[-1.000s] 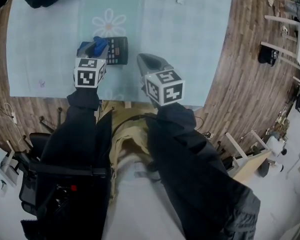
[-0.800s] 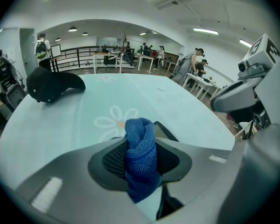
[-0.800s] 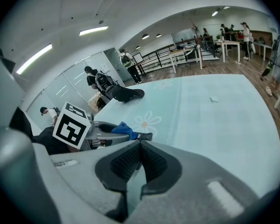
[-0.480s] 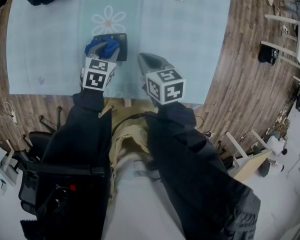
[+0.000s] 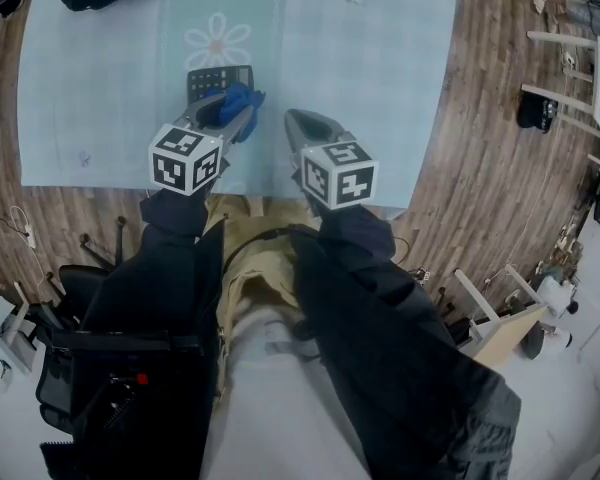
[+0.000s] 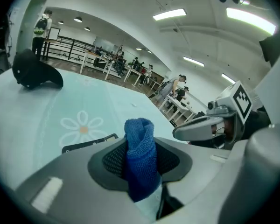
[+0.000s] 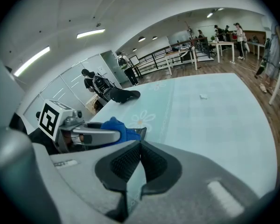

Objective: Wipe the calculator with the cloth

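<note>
I swept my left gripper (image 5: 235, 116), with the cloth (image 5: 242, 101) clamped in it, across the calculator (image 5: 212, 78), from its 9 o'clock end a second ago to its 3 o'clock end. The calculator's 9 o'clock part, covered before, came into sight. The gripper also swung from pointing near 12 o'clock to about 1 o'clock, and its marker cube (image 5: 185, 160) drew back toward 6 o'clock.

Under me brown wood-plank floor (image 5: 490, 148); before me pale teal daisy-print table cover (image 5: 380, 78). Overhead long white strip lights (image 6: 170, 14), black railing (image 6: 70, 46) beyond.
</note>
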Motion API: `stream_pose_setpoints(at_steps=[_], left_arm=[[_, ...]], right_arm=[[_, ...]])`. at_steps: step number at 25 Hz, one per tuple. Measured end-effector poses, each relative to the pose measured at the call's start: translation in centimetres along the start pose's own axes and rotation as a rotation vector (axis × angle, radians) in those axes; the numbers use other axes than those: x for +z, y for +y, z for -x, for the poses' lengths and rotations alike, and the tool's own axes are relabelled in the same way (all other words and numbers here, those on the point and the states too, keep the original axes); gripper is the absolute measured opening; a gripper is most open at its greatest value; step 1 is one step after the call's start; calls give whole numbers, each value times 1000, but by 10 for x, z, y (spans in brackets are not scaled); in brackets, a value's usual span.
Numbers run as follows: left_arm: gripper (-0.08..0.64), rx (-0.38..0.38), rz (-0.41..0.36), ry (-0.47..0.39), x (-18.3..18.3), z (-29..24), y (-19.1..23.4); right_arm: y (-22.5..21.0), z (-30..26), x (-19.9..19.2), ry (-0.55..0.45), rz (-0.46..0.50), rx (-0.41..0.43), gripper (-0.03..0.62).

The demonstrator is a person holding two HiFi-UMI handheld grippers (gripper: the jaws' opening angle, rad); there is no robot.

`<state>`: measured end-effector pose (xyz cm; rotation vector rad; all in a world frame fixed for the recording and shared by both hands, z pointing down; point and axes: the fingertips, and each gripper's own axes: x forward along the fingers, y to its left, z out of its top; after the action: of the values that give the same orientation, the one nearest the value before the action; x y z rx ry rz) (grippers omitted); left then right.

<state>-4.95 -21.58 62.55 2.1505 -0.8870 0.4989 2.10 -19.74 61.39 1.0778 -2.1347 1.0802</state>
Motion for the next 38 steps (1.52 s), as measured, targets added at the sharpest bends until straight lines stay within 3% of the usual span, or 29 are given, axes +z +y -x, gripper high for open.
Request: stream_pose_setpoints(at_steps=[4, 8, 12, 16, 20, 26, 38], left_arm=[[143, 31, 10, -74, 25, 27, 16], [143, 154, -9, -118, 46, 56, 57], [143, 318, -50, -43, 46, 56, 109], [144, 376, -67, 68, 23, 37, 135], [143, 363, -86, 161, -3, 16, 129], [144, 319, -128, 215, -20, -5, 105], [144, 208, -135, 206, -33, -20, 54]], right_arm=[[-10, 5, 1, -18, -19, -15, -2], [-14, 6, 2, -29, -29, -23, -2], [-23, 4, 5, -29, -40, -35, -2], [-26, 8, -1, -22, -51, -52, -2], [-29, 16, -7, -19, -67, -68, -2], [-29, 17, -7, -28, -76, -66, -2], [-21, 23, -12, -39, -60, -60, -2]])
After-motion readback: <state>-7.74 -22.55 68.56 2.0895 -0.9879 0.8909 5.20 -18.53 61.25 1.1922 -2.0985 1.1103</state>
